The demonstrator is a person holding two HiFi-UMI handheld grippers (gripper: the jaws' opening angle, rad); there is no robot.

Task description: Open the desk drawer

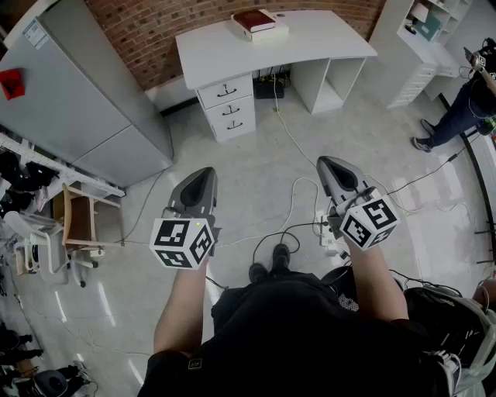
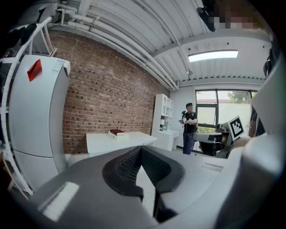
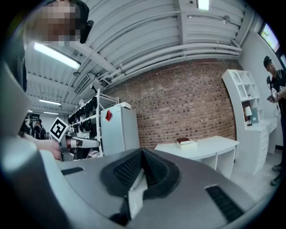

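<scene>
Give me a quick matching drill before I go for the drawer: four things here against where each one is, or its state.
Things:
1 book
2 drawers
3 fridge
4 left gripper

Place or state:
A under the desk, all closed
B on the desk
C left of the desk in the head view
D shut and empty, above the floor

Pairs: 1-B, 2-A, 3-C, 4-D

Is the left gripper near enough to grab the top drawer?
Probably not yet. The left gripper is well short of the top drawer; only floor and a loose cable lie between, so stepping closer should do.
</scene>
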